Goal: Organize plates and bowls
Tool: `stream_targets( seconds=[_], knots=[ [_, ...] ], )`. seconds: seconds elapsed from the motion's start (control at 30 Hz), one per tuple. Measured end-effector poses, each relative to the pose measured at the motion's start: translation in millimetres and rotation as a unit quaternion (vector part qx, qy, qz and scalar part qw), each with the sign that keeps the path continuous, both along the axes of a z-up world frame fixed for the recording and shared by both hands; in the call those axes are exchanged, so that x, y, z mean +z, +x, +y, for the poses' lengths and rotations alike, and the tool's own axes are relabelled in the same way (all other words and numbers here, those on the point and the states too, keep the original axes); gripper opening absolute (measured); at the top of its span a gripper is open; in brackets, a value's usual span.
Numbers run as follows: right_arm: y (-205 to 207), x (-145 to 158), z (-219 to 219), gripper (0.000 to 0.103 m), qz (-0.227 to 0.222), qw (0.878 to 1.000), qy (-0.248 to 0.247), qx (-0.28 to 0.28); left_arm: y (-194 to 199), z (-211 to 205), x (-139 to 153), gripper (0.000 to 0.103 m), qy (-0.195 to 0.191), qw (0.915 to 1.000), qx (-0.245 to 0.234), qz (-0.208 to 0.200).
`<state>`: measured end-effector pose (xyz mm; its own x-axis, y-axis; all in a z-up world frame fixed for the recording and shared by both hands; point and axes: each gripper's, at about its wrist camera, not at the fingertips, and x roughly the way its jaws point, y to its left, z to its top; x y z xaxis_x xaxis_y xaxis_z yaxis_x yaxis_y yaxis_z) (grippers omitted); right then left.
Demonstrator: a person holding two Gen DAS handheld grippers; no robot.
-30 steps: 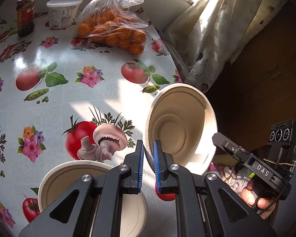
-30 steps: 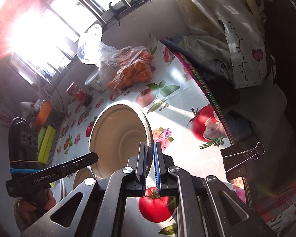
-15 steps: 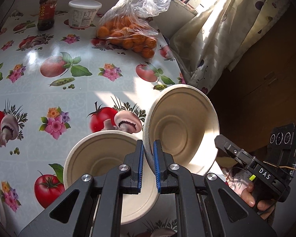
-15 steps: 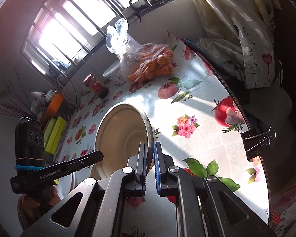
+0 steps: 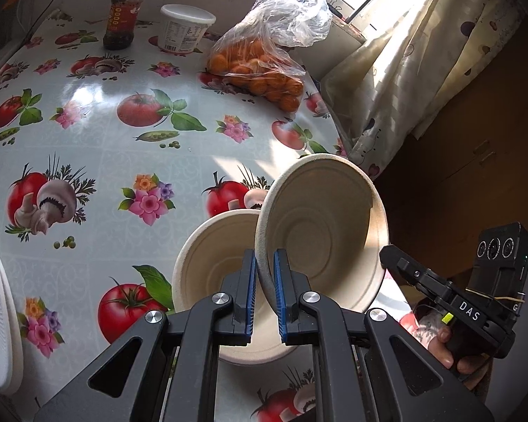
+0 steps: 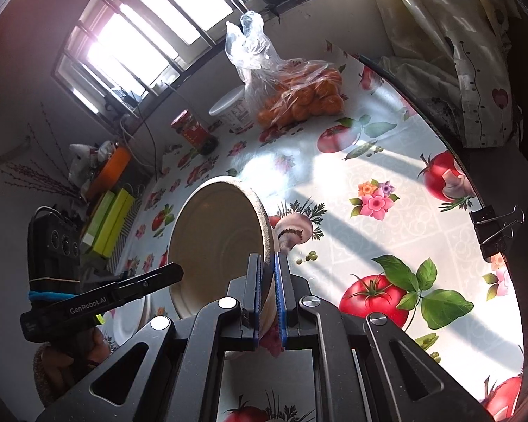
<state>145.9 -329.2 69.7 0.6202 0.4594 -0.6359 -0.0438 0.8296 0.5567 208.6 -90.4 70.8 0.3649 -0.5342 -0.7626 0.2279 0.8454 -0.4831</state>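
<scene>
1. Jaws of the left gripper (image 5: 265,283) are clamped on the rim of a tilted paper bowl (image 5: 329,232).
2. Jaws of the right gripper (image 6: 268,286) pinch the rim of the same bowl, held off the counter (image 5: 98,147).
3. A second bowl (image 5: 211,260) sits just behind and below it.
4. Farther back: a bag of oranges (image 5: 260,70), a white tub (image 5: 186,28), a jar (image 5: 125,16).

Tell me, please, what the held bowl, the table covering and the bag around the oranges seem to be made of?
The held bowl: probably moulded paper pulp, going by its matte beige surface, grainy rim and pressed concentric rings. The table covering: likely vinyl oilcloth, glossy, with window glare and a printed vegetable and flower pattern. The bag: thin clear plastic film, crinkled and shiny, with the oranges showing through.
</scene>
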Motion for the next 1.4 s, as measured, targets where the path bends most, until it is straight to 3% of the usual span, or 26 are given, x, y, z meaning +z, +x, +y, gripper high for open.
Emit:
stream_targets(
  seconds=[0.77, 1.4],
  knots=[
    [3.1, -19.1, 41.1, 0.008, 0.022, 0.999, -0.019, 0.029, -20.1, 36.6, -19.7, 0.010, 0.020, 0.9995, 0.024, 0.006],
    [3.1, -27.5, 45.6, 0.009, 0.035, 0.999, -0.028, 0.023, -22.0, 34.5, -28.1, 0.010, 0.032, 0.9993, 0.020, 0.005]
  ],
)
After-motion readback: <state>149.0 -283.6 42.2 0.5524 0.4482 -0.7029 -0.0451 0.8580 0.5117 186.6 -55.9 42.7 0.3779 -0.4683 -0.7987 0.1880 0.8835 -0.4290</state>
